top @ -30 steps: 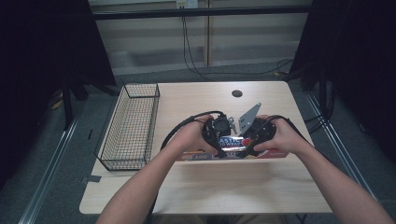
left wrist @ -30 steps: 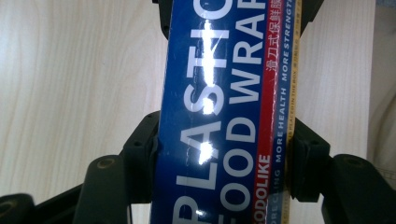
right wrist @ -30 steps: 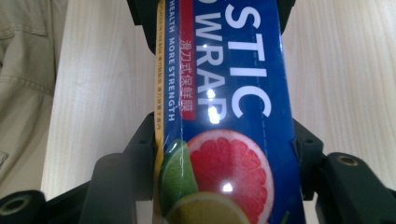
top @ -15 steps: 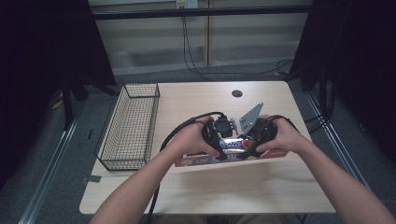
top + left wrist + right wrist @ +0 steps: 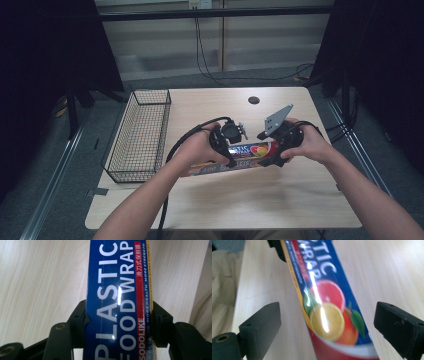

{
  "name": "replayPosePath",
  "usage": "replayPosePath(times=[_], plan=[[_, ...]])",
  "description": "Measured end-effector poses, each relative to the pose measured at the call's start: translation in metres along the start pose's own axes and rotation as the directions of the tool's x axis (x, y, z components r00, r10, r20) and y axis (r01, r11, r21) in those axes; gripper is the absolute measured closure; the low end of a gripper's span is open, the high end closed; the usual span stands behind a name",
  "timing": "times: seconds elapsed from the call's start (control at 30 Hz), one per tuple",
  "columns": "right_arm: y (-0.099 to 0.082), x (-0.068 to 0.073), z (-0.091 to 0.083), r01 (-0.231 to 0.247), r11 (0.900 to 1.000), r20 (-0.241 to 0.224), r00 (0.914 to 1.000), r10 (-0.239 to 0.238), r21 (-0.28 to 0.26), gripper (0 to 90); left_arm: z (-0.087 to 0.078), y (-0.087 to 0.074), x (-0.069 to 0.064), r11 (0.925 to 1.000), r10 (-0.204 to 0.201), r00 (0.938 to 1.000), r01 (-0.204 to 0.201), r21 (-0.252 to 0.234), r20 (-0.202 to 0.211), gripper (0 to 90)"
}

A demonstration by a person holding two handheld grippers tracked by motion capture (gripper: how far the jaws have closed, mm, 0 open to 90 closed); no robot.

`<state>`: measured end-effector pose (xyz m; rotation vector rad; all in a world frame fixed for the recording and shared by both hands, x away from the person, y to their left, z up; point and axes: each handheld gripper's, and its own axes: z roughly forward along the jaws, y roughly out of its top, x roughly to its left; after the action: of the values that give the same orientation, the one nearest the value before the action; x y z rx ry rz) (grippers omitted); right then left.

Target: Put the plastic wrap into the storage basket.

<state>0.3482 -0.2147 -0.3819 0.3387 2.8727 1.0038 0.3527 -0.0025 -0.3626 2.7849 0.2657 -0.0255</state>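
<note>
Right gripper [image 5: 327, 322] jaws just sprang wide off the wrap box [image 5: 117, 302] — left gripper [image 5: 120, 320] clamps it; basket [image 5: 140, 135] bare.

Both bare forearms reach in from the near edge and angle toward each other over the middle of the worktop. The left hand [image 5: 200, 147] wraps around the left tongs [image 5: 226, 150], whose jaws are clamped tight from both sides. The right hand [image 5: 307, 142] grips the right tongs [image 5: 272, 152], knuckles up, grey plate tilted upward; its jaws have just been opening and now stand wide apart, pads touching nothing.
</note>
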Motion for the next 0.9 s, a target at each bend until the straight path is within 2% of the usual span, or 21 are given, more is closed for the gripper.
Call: replayPosePath(times=[0.03, 0.07, 0.1, 0.13, 0.17, 0.23, 0.27, 0.33, 0.43, 0.67, 0.83, 0.9], plan=[[-0.002, -0.001, -0.002, -0.006, 0.9999, 0.005, 1.0, 0.007, -0.01, 5.8, -0.001, -0.002, 0.001, 1.0, 0.0, 1.0, 0.0, -0.008, -0.007, 43.6], [-0.003, -0.002, -0.003, -0.009, 0.9998, 0.009, 0.9999, 0.009, -0.015, 5.7, -0.002, -0.003, 0.002, 0.9998, -0.016, 0.9999, 0.016, -0.009, -0.001, 43.6], [-0.005, -0.003, -0.005, -0.019, 0.9998, 0.019, 0.9996, 0.02, -0.006, 4.6, -0.004, -0.005, 0.003, 0.9993, -0.035, 0.9994, 0.035, -0.013, 0.003, 43.6], [-0.007, -0.004, -0.007, -0.024, 0.9997, 0.026, 0.9994, 0.024, -0.004, 4.3, -0.006, -0.007, 0.004, 0.9993, -0.036, 0.9994, 0.036, -0.011, 0.001, 43.6], [-0.01, -0.005, -0.011, -0.053, 0.9984, 0.027, 0.9982, 0.053, -0.019, 3.1, -0.007, -0.01, 0.006, 0.9987, -0.051, 0.9987, 0.051, -0.01, -0.006, 43.6], [-0.012, -0.005, -0.012, -0.056, 0.9981, 0.041, 0.9975, 0.057, -0.024, 2.7, -0.007, -0.011, 0.007, 0.9982, -0.059, 0.9982, 0.059, -0.004, -0.009, 43.6], [-0.014, -0.006, -0.013, -0.074, 0.997, 0.047, 0.9961, 0.075, -0.023, 2.2, -0.009, -0.013, 0.008, 0.9986, -0.053, 0.9985, 0.053, -0.003, -0.014, 43.6], [-0.023, -0.007, -0.016, -0.098, 0.9947, 0.064, 0.993, 0.1, -0.032, 0.9, -0.01, -0.017, 0.01, 0.9967, -0.08, 0.9967, 0.08, -0.012, -0.016, 43.6], [-0.029, -0.008, -0.017, -0.115, 0.9924, 0.08, 0.9898, 0.118, -0.045, 0.0, -0.013, -0.02, 0.012, 0.9961, -0.088, 0.996, 0.088, 0.001, -0.015, 43.6], [-0.039, -0.007, -0.016, -0.122, 0.9919, 0.114, 0.9855, 0.125, -0.036, 0.0, -0.019, -0.029, 0.016, 0.9928, -0.119, 0.9926, 0.119, -0.012, -0.02, 43.6], [-0.043, -0.005, -0.014, -0.137, 0.9902, 0.121, 0.9829, 0.139, -0.026, 0.0, -0.023, -0.036, 0.02, 0.9893, -0.145, 0.989, 0.145, -0.016, -0.028, 43.7], [-0.043, -0.004, -0.013, -0.135, 0.9904, 0.115, 0.9837, 0.138, -0.026, 0.0, -0.025, -0.039, 0.021, 0.9859, -0.166, 0.9855, 0.166, -0.025, -0.033, 43.7]])
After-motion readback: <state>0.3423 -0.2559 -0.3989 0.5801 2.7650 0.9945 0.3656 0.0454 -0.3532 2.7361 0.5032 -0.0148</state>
